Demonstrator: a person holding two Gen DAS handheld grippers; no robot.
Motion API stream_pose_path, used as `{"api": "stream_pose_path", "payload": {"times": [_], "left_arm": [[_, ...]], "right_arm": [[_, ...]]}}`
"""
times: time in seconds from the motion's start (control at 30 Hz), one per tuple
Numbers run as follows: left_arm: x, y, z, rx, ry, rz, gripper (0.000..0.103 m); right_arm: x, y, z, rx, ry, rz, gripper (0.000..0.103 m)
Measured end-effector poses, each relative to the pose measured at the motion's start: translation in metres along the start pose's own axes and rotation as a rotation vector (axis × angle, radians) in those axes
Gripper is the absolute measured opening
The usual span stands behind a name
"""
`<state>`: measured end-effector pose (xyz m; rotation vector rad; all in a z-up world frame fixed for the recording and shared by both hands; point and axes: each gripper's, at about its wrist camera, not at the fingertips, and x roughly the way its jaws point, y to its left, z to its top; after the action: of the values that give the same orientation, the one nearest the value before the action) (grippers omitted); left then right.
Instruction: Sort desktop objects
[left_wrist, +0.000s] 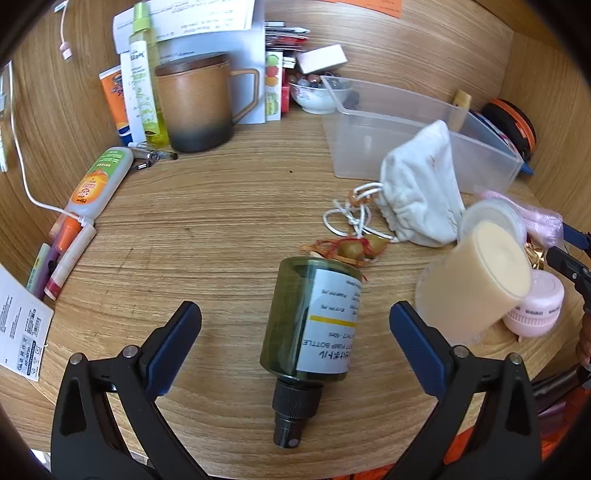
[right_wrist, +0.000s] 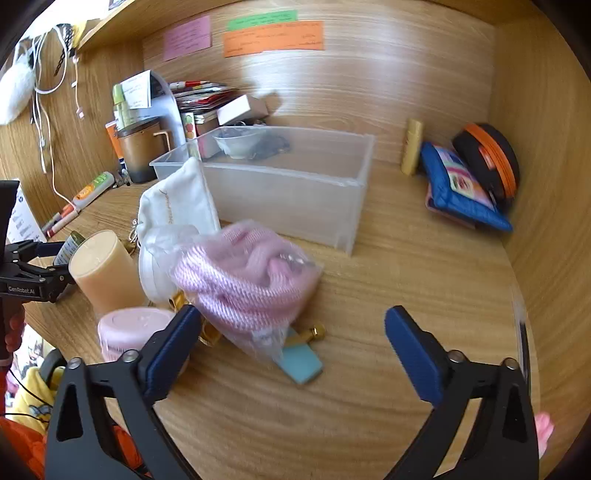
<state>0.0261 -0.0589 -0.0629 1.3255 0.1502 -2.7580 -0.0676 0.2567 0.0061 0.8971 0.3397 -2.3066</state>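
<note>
Left gripper (left_wrist: 295, 325) stands with jaws spread wide, gripping nothing; a dark green pump bottle (left_wrist: 312, 317) lies flat on the wooden desk (left_wrist: 221, 221) between the blue pads, clear of both, nozzle pointing back toward the gripper. Right gripper (right_wrist: 291, 336) is likewise wide open and empty; a bagged pink cloth (right_wrist: 247, 280) sits just ahead of its left pad, whether touching cannot be told.

The clear plastic bin (right_wrist: 295, 192) stands empty toward the back. A white drawstring pouch (left_wrist: 421, 195) leans against its near wall. A cream cylindrical container (left_wrist: 476, 280) stands tilted just right of the bottle, beside a pink jar (left_wrist: 535, 306).

Open desk lies left of the bottle, up to the brown mug (left_wrist: 199, 107), and right of the bin's end wall. The left edge is lined with tubes and pens (left_wrist: 70, 251); the right corner holds a blue pouch (right_wrist: 461, 188).
</note>
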Motion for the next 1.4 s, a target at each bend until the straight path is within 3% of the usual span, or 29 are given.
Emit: {"api": "stream_pose_path", "payload": {"times": [0.23,0.27,0.37,0.63,0.7,0.83,1.0,1.4], "left_arm": [[0.005,0.003,0.004,-0.013,-0.012,0.004,0.103],[0.006,0.003,0.004,-0.014,-0.012,0.003,0.100],[0.012,0.002,0.004,-0.014,0.019,-0.012,0.078],[0.014,-0.003,0.003,0.013,0.000,0.023,0.073],[0.014,-0.004,0.002,0.021,-0.004,0.029,0.068],[0.011,-0.007,0.000,0.029,-0.013,0.030,0.055],[0.010,-0.008,0.000,0.030,-0.026,0.027,0.041],[0.011,-0.007,0.006,0.005,-0.055,-0.001,0.041]], "right_arm": [[0.016,0.005,0.017,-0.037,0.013,0.049,0.091],[0.018,0.005,0.019,-0.040,0.015,0.058,0.089],[0.025,0.008,0.026,-0.057,0.025,0.070,0.087],[0.037,0.021,0.033,-0.119,0.046,0.089,0.086],[0.040,0.021,0.034,-0.125,0.055,0.108,0.076],[0.043,0.023,0.036,-0.138,0.067,0.126,0.069],[0.041,0.029,0.037,-0.173,0.068,0.179,0.044],[0.019,0.017,0.049,-0.133,0.007,0.179,0.026]]}}
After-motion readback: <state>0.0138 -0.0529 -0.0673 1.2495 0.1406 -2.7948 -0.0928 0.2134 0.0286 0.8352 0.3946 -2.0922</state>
